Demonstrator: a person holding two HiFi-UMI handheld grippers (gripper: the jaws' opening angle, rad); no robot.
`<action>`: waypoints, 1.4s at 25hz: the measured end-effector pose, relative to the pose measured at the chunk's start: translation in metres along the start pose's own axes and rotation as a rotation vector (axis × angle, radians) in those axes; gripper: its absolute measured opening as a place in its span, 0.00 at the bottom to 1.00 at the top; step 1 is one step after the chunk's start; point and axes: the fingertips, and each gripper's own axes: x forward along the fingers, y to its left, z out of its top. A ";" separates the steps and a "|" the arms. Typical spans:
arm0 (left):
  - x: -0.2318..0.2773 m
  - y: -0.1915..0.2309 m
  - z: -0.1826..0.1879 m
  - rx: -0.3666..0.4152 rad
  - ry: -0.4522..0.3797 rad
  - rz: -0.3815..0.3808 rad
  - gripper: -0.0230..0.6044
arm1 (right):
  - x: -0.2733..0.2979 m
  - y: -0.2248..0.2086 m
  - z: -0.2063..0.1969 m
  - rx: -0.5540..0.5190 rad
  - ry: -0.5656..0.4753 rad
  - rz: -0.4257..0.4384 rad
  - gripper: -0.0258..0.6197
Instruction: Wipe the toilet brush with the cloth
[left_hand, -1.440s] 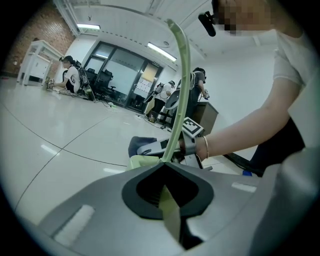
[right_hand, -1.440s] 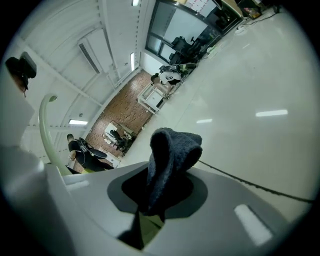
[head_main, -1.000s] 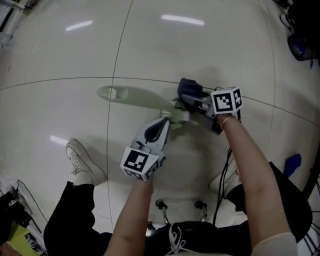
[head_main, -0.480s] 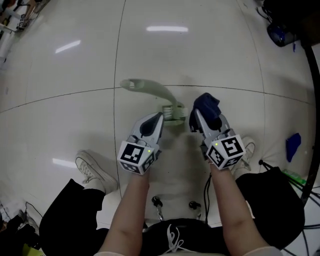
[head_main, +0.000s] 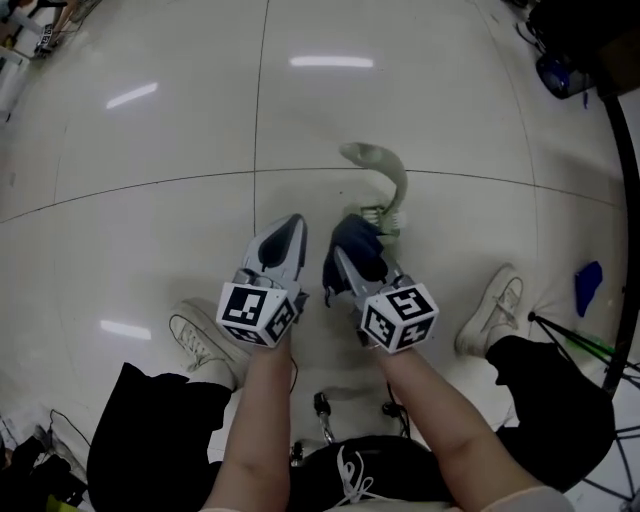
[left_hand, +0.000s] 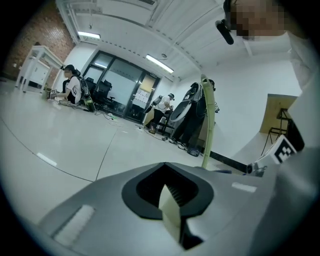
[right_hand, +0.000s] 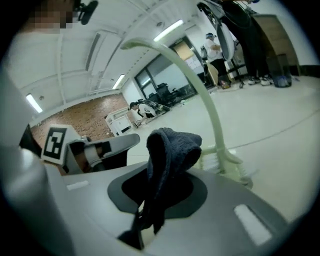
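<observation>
The pale green toilet brush (head_main: 392, 185) stands nearly upright with its bristle head (head_main: 384, 216) down on the white floor, just beyond my right gripper (head_main: 342, 262). That gripper is shut on a dark blue cloth (head_main: 356, 246), which bunches up over its tips. In the right gripper view the cloth (right_hand: 172, 150) rises from the gripper (right_hand: 145, 225), and the brush (right_hand: 210, 110) curves up close behind it on the right. My left gripper (head_main: 290, 228) sits beside it on the left, shut and holding nothing. In the left gripper view the brush handle (left_hand: 207, 125) rises beyond the gripper (left_hand: 170, 210).
The person's white shoes (head_main: 195, 345) (head_main: 490, 310) flank the arms on the tiled floor. A blue object (head_main: 587, 285) and black stand legs (head_main: 570, 342) lie at the right. A dark item (head_main: 565, 70) sits top right. People (left_hand: 72, 90) work far off.
The brush has swung from lying with its handle to the left to standing upright. Both grippers pulled back toward the body, and the right one with the cloth moved left beside the left one.
</observation>
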 end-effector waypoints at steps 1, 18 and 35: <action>-0.006 0.004 -0.001 -0.005 0.000 0.003 0.05 | 0.009 -0.002 -0.009 0.051 0.023 -0.012 0.14; -0.032 0.016 -0.027 -0.053 0.020 -0.013 0.05 | 0.037 -0.025 -0.087 0.487 0.176 -0.134 0.14; -0.036 0.025 -0.012 -0.066 -0.015 0.001 0.05 | 0.063 -0.061 -0.075 0.891 -0.051 -0.277 0.14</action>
